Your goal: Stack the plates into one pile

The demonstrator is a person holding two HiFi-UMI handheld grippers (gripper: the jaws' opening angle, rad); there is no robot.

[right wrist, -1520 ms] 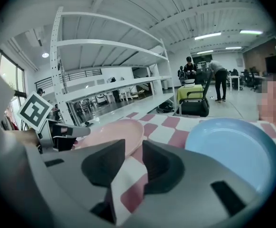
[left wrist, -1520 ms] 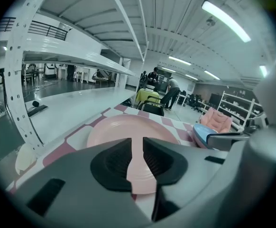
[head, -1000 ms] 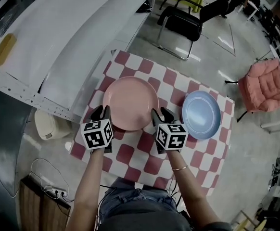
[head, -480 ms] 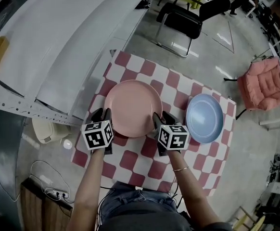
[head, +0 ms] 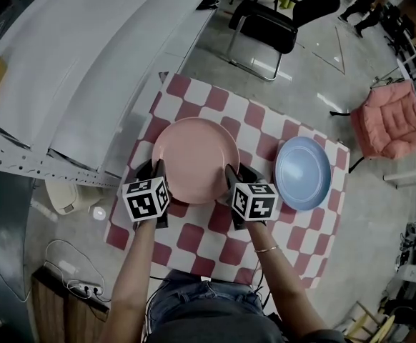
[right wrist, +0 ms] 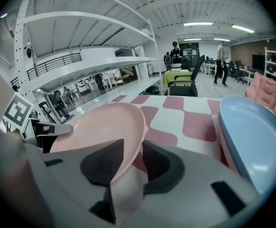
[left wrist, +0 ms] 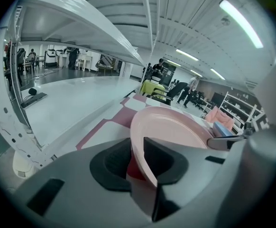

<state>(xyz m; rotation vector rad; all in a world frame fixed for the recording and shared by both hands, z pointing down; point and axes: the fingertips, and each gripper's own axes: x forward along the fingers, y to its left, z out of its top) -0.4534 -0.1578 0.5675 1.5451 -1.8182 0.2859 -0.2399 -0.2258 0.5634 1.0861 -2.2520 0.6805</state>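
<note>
A pink plate lies on the red-and-white checked table, with a blue plate to its right. My left gripper has the pink plate's left rim between its pads, and my right gripper has the right rim. Both sets of jaws have just been closing, and the pads now press on the rim from above and below. The blue plate sits untouched close beside the right gripper.
A long white shelf surface runs along the table's left. Beyond the far edge stands a black chair, and a pink armchair is at the right. A beige bin sits on the floor at the left.
Both grippers have stayed at the pink plate's two sides, settling slightly onto its rim. Neither plate has shifted on the cloth.
</note>
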